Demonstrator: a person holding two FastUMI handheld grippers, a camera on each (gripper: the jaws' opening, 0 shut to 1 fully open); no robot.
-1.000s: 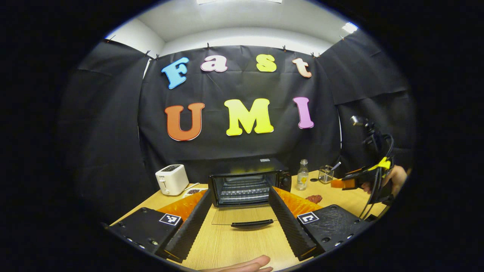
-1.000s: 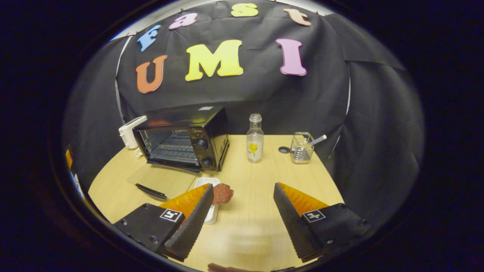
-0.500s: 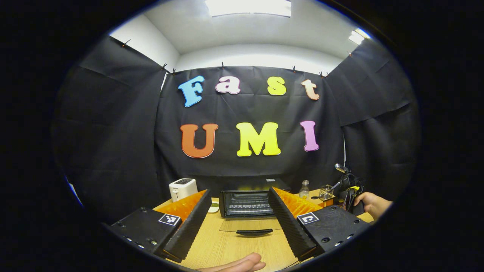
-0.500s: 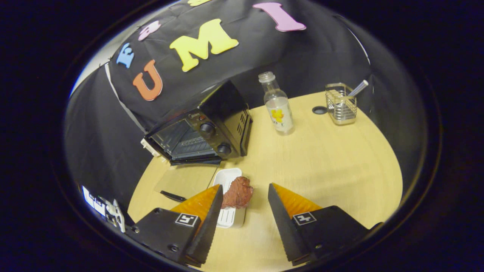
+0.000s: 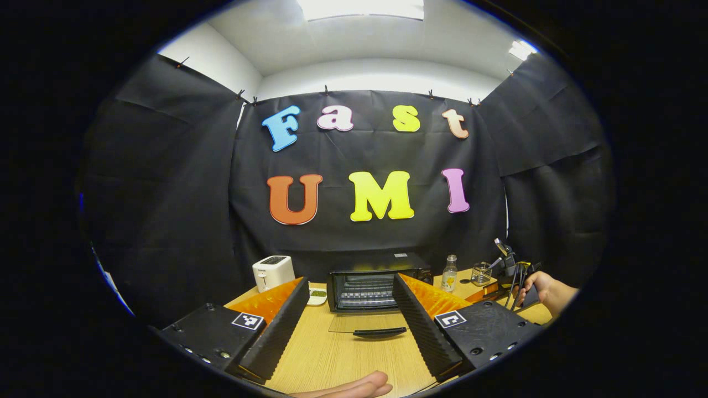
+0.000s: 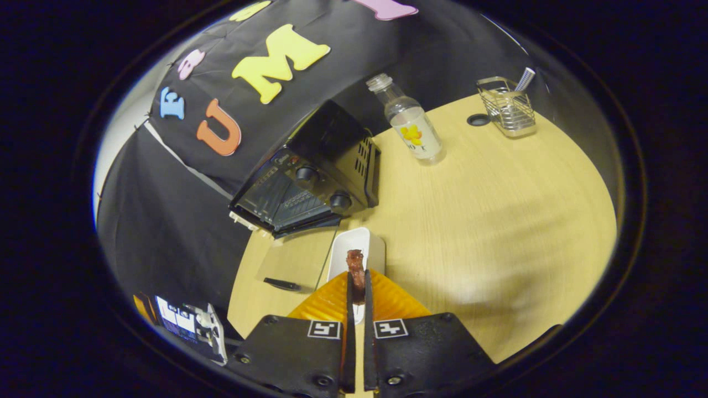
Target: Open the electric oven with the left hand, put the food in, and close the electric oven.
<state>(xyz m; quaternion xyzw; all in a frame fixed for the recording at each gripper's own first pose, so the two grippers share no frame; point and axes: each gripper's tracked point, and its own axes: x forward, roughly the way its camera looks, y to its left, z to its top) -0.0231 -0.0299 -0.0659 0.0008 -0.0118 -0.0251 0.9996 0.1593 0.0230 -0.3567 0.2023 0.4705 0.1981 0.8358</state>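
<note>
The black electric oven (image 5: 369, 286) stands at the back of the wooden table, its glass door (image 5: 368, 326) folded down flat toward me. My left gripper (image 5: 351, 309) hangs open in front of it, well back from the door, with nothing between its fingers. In the right gripper view the oven (image 6: 310, 177) sits up and to the left. My right gripper (image 6: 357, 276) is shut on the dark red piece of food (image 6: 355, 270), which is squeezed thin between the fingers just over a white tray (image 6: 359, 250). The right gripper (image 5: 500, 276) and the hand holding it also appear far right in the left gripper view.
A white toaster (image 5: 272, 272) stands left of the oven. A clear bottle (image 6: 408, 121), a wire cutlery holder (image 6: 506, 106) and a small dark cap (image 6: 478, 119) sit on the table (image 6: 498, 221) to the oven's right. A hand (image 5: 354, 387) shows at the near edge.
My right gripper went from wide open around the food to shut on it and tilted further down. The left gripper drew back from the oven and stayed open.
</note>
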